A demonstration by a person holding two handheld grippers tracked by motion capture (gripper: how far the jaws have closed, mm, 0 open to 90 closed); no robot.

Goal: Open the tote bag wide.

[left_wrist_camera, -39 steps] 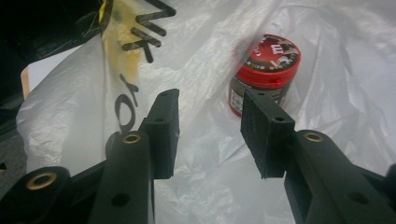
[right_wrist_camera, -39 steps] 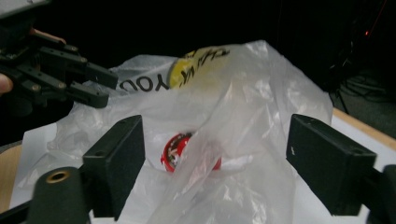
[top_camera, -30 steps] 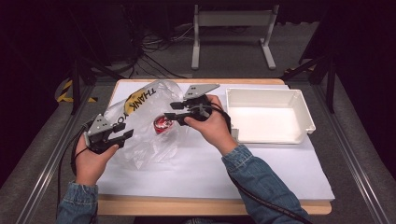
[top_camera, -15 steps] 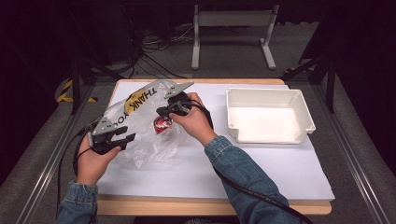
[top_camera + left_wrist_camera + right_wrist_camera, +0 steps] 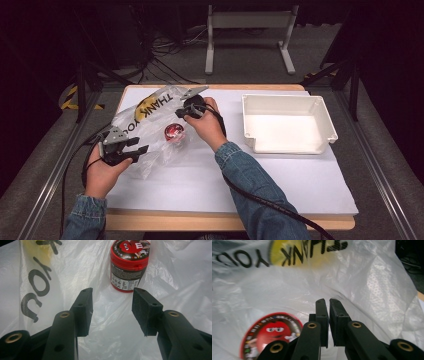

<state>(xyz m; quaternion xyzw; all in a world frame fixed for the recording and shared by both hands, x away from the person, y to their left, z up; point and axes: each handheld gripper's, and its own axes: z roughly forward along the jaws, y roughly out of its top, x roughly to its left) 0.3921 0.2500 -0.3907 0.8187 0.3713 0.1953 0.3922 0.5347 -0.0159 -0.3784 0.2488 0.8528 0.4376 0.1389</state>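
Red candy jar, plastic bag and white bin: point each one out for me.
red candy jar [image 5: 128,270], left gripper view, label side.
plastic bag [image 5: 150,107], high view, printed yellow patch.
white bin [image 5: 327,122], high view, right wall.

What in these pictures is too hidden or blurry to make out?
- Red candy tub, high view: label too small to read.
- Tub, right gripper view: partly behind the jaws.
- Plastic bag, right gripper view: yellow print blurred, cut off by the top edge.
- Right gripper: unclear if bag film is pinched.

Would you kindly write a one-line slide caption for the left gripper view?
Open hand-held gripper faces an upright red candy jar amid a crinkled "thank you" plastic bag.
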